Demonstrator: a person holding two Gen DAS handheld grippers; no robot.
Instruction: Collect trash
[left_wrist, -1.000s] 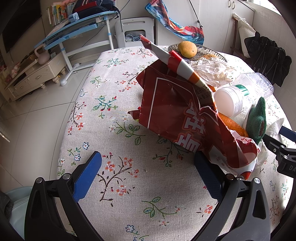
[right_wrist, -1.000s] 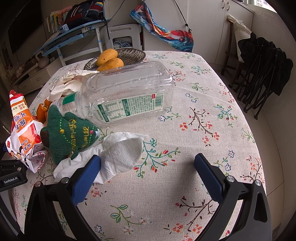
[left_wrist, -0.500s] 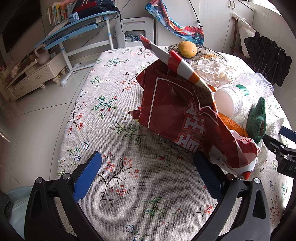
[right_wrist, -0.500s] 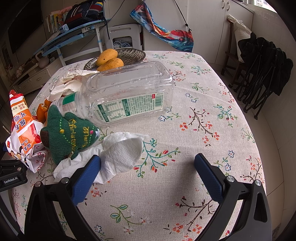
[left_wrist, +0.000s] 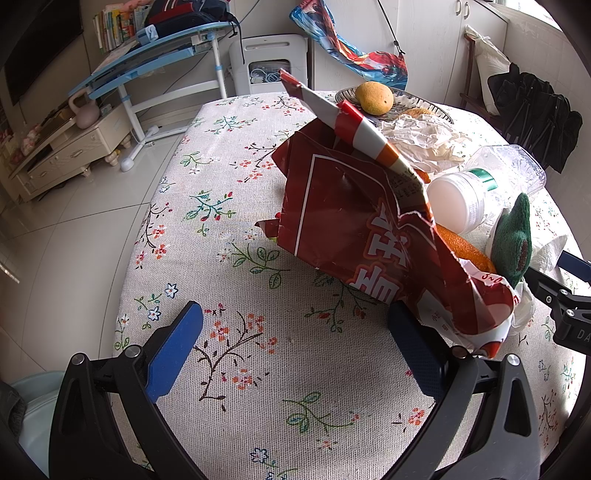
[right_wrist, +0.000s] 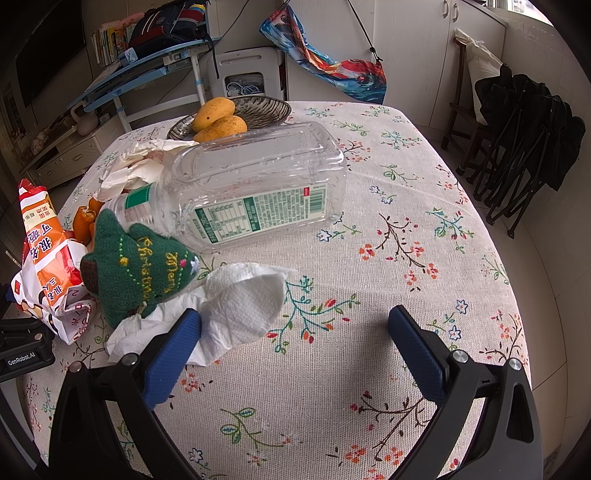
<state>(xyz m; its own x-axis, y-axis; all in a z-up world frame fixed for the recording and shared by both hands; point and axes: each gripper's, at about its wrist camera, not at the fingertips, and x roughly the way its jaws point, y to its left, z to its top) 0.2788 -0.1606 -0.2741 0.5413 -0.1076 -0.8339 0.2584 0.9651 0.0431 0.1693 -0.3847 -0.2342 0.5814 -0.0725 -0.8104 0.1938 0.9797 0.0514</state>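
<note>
Left wrist view: the left gripper (left_wrist: 295, 339) sits low in the frame with its two blue-padded fingers (left_wrist: 173, 352) spread wide and nothing between them, hovering over a floral tablecloth (left_wrist: 221, 236). Just past the finger at lower right, a torn red snack bag (left_wrist: 354, 221) stands crumpled in the centre right of the frame, its lower edge touching or nearly touching that finger. Behind the bag, toward the right edge, lie orange peel (left_wrist: 463, 251), a green knitted ornament (left_wrist: 513, 240) and the white cap end of a clear plastic bottle (left_wrist: 458, 203). Crumpled paper (left_wrist: 417, 140) sits above them, and a mango (left_wrist: 373, 98) rests on a dish at the upper centre.

Right wrist view: the right gripper (right_wrist: 295, 339) is likewise wide apart and empty. Its finger at lower left overlaps a white paper towel (right_wrist: 240, 306), which lies on the cloth against the green ornament (right_wrist: 136, 269). The bottle (right_wrist: 255, 184) lies on its side in the centre, the snack bag (right_wrist: 48, 266) is at the left edge, and two mangoes (right_wrist: 218, 118) rest on a patterned dish (right_wrist: 266, 109) at the upper centre.
</note>
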